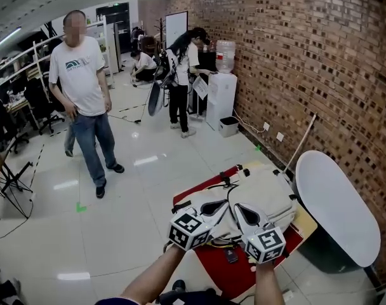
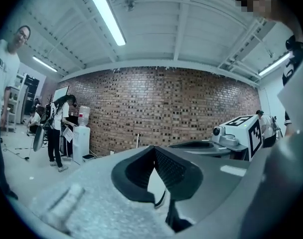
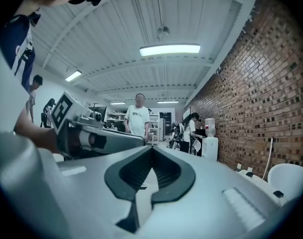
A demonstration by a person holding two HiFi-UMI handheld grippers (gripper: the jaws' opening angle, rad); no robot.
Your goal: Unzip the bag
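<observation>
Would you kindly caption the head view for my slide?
Both shut, the left gripper and right gripper hover over a pale bag on a red mat.

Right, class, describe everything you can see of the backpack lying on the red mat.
The backpack is off-white, seemingly fabric, with black straps and buckles along its edges. It lies flat on a red mat spread over a table beside the brick wall. Its near part is hidden behind the left gripper and right gripper, both shut with nothing between their jaws, so neither holds it. Whether its zip is open cannot be told.
</observation>
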